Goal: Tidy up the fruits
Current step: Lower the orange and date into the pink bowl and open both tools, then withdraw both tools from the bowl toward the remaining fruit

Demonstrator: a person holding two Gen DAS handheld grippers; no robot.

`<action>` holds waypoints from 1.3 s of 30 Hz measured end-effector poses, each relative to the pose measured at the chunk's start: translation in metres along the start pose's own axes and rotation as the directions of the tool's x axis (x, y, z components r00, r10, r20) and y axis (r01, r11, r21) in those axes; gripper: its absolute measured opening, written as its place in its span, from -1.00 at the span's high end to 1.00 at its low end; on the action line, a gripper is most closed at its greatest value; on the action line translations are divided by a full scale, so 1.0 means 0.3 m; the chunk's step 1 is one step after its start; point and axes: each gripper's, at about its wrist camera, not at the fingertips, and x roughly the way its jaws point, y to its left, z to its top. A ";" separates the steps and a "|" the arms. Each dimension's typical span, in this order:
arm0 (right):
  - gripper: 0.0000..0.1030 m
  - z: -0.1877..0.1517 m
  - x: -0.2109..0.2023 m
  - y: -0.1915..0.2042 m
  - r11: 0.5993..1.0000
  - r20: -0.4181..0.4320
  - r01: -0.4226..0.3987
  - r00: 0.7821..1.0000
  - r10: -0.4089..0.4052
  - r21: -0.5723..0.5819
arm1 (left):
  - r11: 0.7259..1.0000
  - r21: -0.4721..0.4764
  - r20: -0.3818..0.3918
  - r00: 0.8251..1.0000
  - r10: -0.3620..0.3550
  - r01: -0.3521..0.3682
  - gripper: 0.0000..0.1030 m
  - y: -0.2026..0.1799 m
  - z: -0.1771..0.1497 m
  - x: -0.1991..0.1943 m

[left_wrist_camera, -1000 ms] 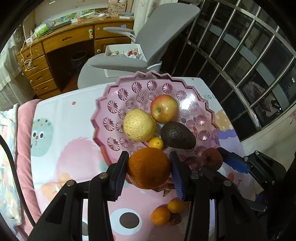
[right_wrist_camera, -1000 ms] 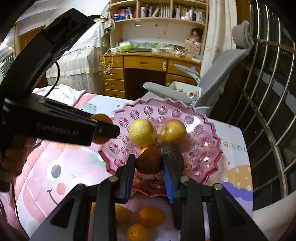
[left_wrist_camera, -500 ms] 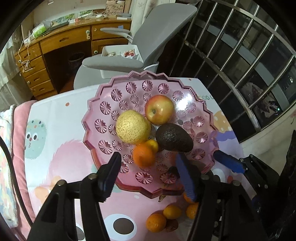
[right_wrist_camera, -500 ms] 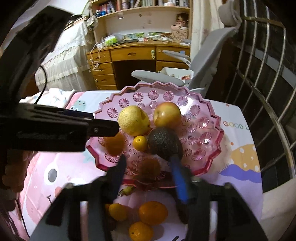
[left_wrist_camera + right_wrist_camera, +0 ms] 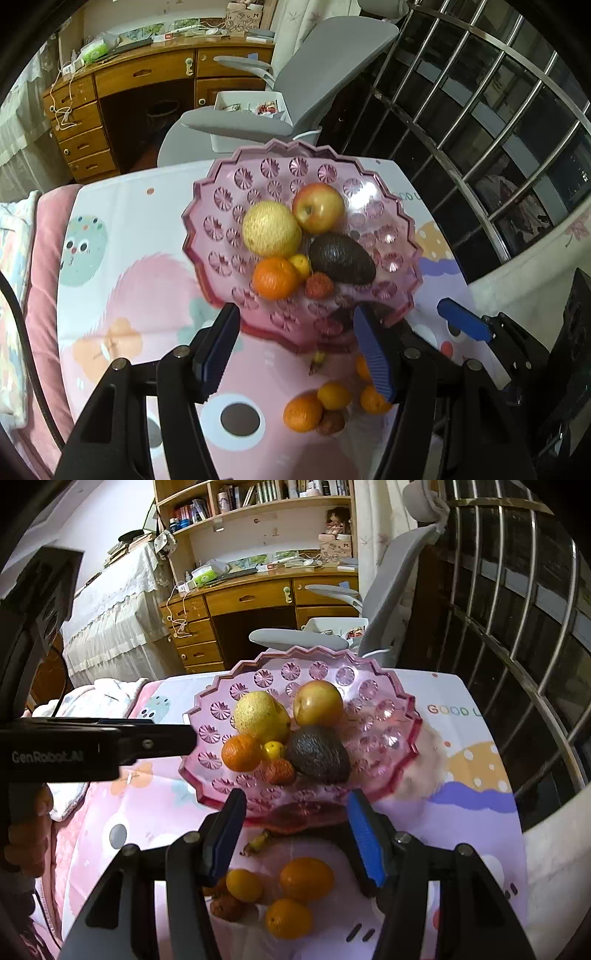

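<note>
A pink glass fruit plate holds a yellow pear, an apple, an avocado, an orange, a small yellow citrus and a reddish-brown fruit. My left gripper is open and empty, above the plate's near rim. My right gripper is open and empty, also at the near rim. Several small oranges and a brown fruit lie on the cloth below the plate.
The table has a pink cartoon cloth. A grey office chair and a wooden desk stand behind it. Metal window bars run along the right. The left gripper's body reaches in from the left in the right wrist view.
Both grippers opened and drew back. The orange from the left gripper and the reddish-brown fruit from the right gripper now lie in the plate.
</note>
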 end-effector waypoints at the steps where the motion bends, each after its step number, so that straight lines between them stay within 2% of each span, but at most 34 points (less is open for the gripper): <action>1: -0.12 -0.010 -0.005 -0.007 1.000 -0.003 0.001 1.000 -0.001 0.008 | 1.000 0.000 -0.003 1.000 0.001 -0.001 -0.22 0.001 -0.010 -0.005; 10: -0.14 -0.097 -0.040 -0.042 0.999 -0.018 0.006 1.000 -0.005 0.047 | 0.999 -0.006 -0.064 0.997 -0.034 0.033 -0.22 0.024 -0.099 0.014; 16: -0.25 -0.169 -0.051 -0.032 1.000 -0.036 -0.007 0.999 0.008 0.017 | 0.999 0.004 -0.134 0.990 -0.033 0.034 -0.22 0.029 -0.149 0.065; 24: -0.25 -0.261 -0.019 -0.015 1.000 -0.097 -0.017 0.995 0.015 -0.017 | 0.999 -0.009 -0.225 0.974 -0.035 0.034 -0.22 0.049 -0.212 0.131; 29: -0.25 -0.310 0.031 -0.010 0.999 -0.164 -0.022 0.986 0.017 -0.026 | 0.999 -0.021 -0.278 0.959 -0.054 0.050 -0.22 0.041 -0.247 0.179; 33: -0.25 -0.326 0.054 0.003 0.999 -0.168 -0.028 0.986 0.021 -0.038 | 0.998 -0.029 -0.305 0.950 -0.067 0.061 -0.22 0.030 -0.267 0.211; 37: -0.25 -0.336 0.070 0.023 0.998 -0.165 -0.032 0.986 0.022 -0.058 | 0.997 -0.044 -0.322 0.943 -0.078 0.067 -0.08 0.025 -0.274 0.238; 39: -0.25 -0.337 0.077 0.032 0.997 -0.160 -0.031 0.987 0.019 -0.072 | 0.996 -0.055 -0.327 0.942 -0.081 0.067 -0.07 0.025 -0.277 0.246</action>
